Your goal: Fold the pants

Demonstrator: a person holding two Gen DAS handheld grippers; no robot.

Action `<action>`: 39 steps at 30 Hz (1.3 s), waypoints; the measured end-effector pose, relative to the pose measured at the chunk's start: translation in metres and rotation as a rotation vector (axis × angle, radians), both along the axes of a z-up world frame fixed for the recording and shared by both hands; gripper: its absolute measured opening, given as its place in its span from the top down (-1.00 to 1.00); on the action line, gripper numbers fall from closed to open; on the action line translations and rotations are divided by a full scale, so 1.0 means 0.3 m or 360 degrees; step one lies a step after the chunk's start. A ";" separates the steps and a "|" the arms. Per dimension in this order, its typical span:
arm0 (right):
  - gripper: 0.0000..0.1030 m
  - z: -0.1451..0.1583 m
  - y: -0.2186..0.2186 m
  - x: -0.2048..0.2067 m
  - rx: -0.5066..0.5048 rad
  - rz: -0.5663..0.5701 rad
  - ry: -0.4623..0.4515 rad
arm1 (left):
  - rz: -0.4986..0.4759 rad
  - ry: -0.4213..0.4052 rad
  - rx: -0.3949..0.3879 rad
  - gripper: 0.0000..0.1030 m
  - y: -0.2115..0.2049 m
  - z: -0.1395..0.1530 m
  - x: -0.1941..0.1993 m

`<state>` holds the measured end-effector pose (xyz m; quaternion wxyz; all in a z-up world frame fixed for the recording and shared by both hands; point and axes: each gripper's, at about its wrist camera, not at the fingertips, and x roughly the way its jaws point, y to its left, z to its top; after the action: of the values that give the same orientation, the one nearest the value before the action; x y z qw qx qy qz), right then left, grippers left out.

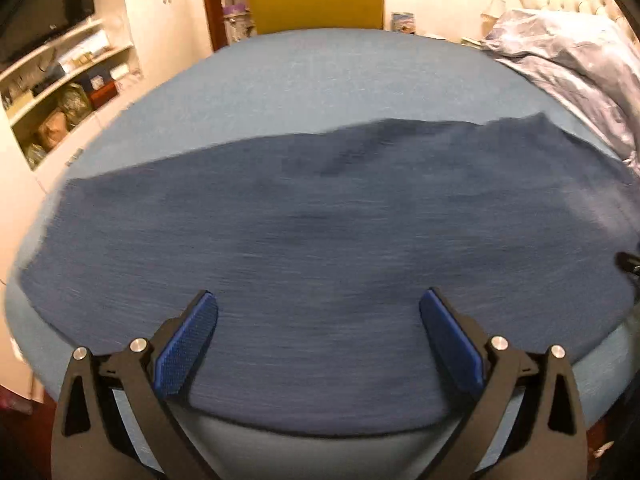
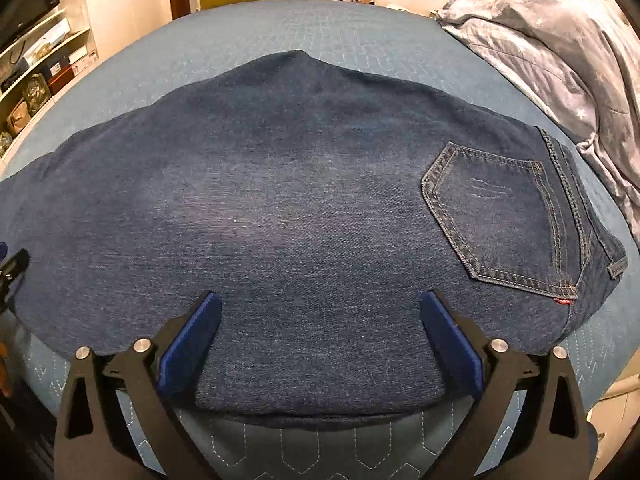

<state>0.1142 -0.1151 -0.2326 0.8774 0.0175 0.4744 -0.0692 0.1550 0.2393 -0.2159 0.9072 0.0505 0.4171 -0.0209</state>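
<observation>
Dark blue jeans lie flat, folded lengthwise, across the blue quilted bed, back pocket facing up, beneath the spread, empty left gripper and right gripper.

1. Looking down over dark blue pants spread flat across a lighter blue bed cover, whole shot a bit blurry.
2. Left gripper hanging over the near edge of the pants, jaws wide apart, nothing between the blue pads.
3. Yellow chair past the far edge.
4. Crumpled greyish blanket up on the right.
5. Cluttered shelves on the left wall.
</observation>
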 end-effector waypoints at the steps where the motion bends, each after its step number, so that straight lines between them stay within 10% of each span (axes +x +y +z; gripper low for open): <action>1: -0.91 -0.002 -0.003 -0.001 0.0002 -0.0005 -0.0002 | 0.0024 0.0001 -0.0004 -0.97 0.048 0.004 0.001; 9: -0.91 -0.005 -0.012 0.002 0.0010 0.0017 0.0012 | 0.0509 -0.0097 -0.0136 -0.56 0.587 0.077 -0.055; 11: -0.91 -0.004 -0.022 0.004 0.0016 0.0035 0.0020 | 0.0696 -0.0189 -0.0361 -0.43 0.755 0.116 -0.118; 15: -0.92 -0.006 -0.019 0.005 0.0012 0.0036 0.0023 | 0.0891 -0.0185 -0.0567 0.25 0.967 0.092 -0.194; 27: -0.92 -0.007 -0.013 0.013 0.0009 0.0045 0.0044 | 0.0665 -0.0083 -0.0502 0.31 0.982 0.047 -0.099; 30: -0.92 -0.006 -0.013 0.017 0.0012 0.0050 0.0050 | 0.0559 -0.0049 -0.0518 0.68 0.972 0.052 -0.082; 39: -0.92 -0.012 -0.012 0.018 0.0012 0.0059 0.0054 | 0.0488 0.0056 -0.0375 0.79 0.972 0.055 -0.056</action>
<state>0.1197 -0.1186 -0.2362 0.8703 0.0108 0.4896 -0.0514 0.1381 0.5308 -0.1994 0.8920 -0.1205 0.4303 0.0679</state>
